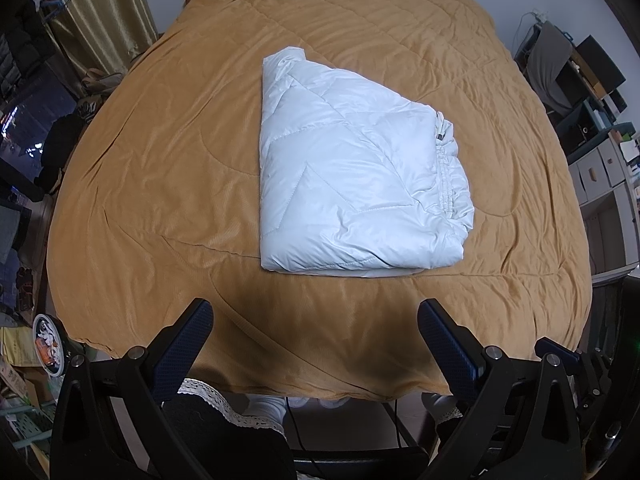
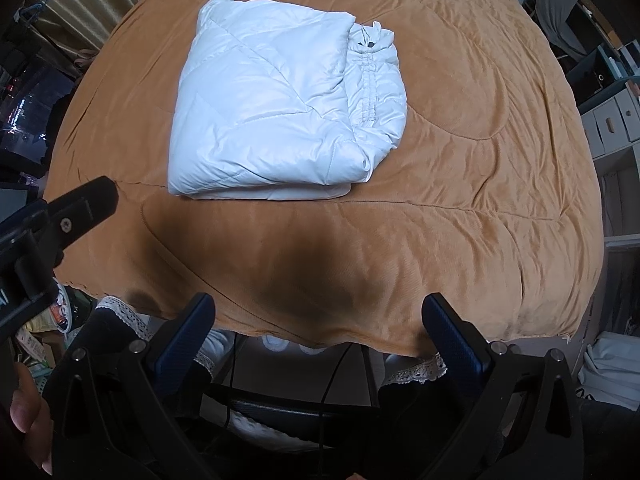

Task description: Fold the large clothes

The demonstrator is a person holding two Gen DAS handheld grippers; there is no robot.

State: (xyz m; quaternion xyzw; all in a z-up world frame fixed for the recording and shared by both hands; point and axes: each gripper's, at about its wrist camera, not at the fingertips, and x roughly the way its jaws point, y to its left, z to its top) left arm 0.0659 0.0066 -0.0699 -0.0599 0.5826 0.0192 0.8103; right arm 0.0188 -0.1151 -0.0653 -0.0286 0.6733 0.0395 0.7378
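Observation:
A white quilted puffer jacket (image 1: pixel 352 176) lies folded into a compact rectangle on the mustard-brown quilt (image 1: pixel 160 152). It also shows in the right wrist view (image 2: pixel 276 108), with its elastic hem and drawcord at the right side. My left gripper (image 1: pixel 316 312) is open and empty, held back over the bed's near edge, well short of the jacket. My right gripper (image 2: pixel 318 308) is open and empty, also over the near edge. The left gripper's body (image 2: pixel 60 216) shows at the left of the right wrist view.
The quilt (image 2: pixel 480 200) covers the whole bed. Shelves and storage boxes (image 1: pixel 600 160) stand to the right, curtains (image 1: pixel 100 12) and clutter to the left. Below the near edge are a black chair, cables and feet in white socks (image 1: pixel 268 404).

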